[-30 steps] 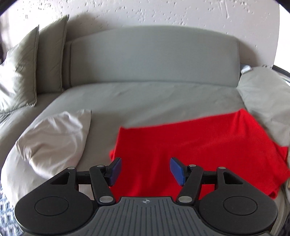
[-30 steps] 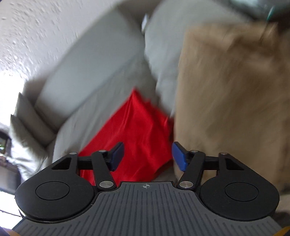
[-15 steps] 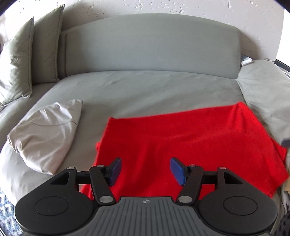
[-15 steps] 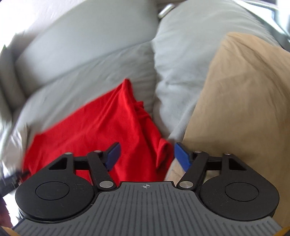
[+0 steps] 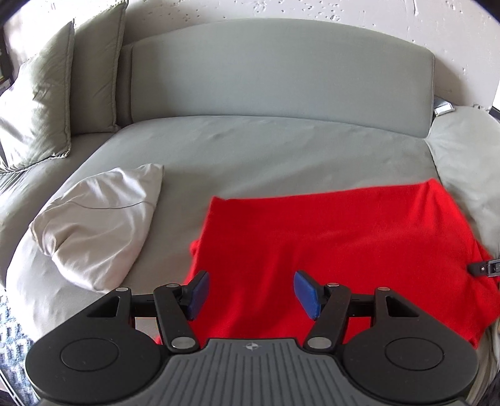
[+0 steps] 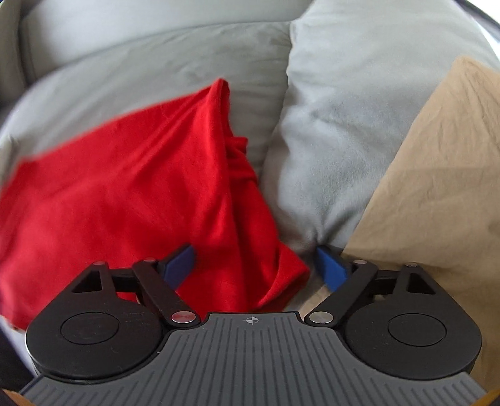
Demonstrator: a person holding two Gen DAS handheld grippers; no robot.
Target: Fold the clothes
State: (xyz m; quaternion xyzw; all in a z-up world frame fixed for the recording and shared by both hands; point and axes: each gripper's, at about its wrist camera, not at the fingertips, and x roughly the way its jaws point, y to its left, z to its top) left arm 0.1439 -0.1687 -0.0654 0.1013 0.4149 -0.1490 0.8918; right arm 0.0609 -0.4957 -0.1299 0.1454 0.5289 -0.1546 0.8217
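1. One red garment (image 5: 343, 243) is what we see first: soft knit, matte, spread mostly flat on the grey sofa seat (image 5: 265, 146), toward the seat's right side. Its far edge runs fairly straight; its left edge bunches a little.
2. From the right wrist view, the same garment (image 6: 131, 193) rises to a peak at its far corner, w/ a twisted, wrinkled fold along its right edge, next to a grey cushion (image 6: 337, 131).
3. We hold the left gripper (image 5: 250, 293) above the garment's near edge, jaws spread wide, nothing between the blue pads (image 5: 306, 296). Whether they touch the cloth, we can't tell.
4. Our right gripper (image 6: 254, 265) is also spread wide and empty; the garment's near right corner lies between its fingers. Its tip also shows at the left view's right edge (image 5: 487, 267), over the cloth.
5. Just right of that corner sits a tan pillow (image 6: 437, 187), crinkled woven cover, touching the grey cushion.
6. Left of the garment, apart from it, lies a pale beige pillow (image 5: 97, 221), smooth and slumped, w/ a thin seam line.
7. Further out: a curved, padded grey backrest (image 5: 281, 68), two sage cushions (image 5: 47, 103) w/ corded edges propped at far left, & a speckled white wall (image 5: 312, 9).
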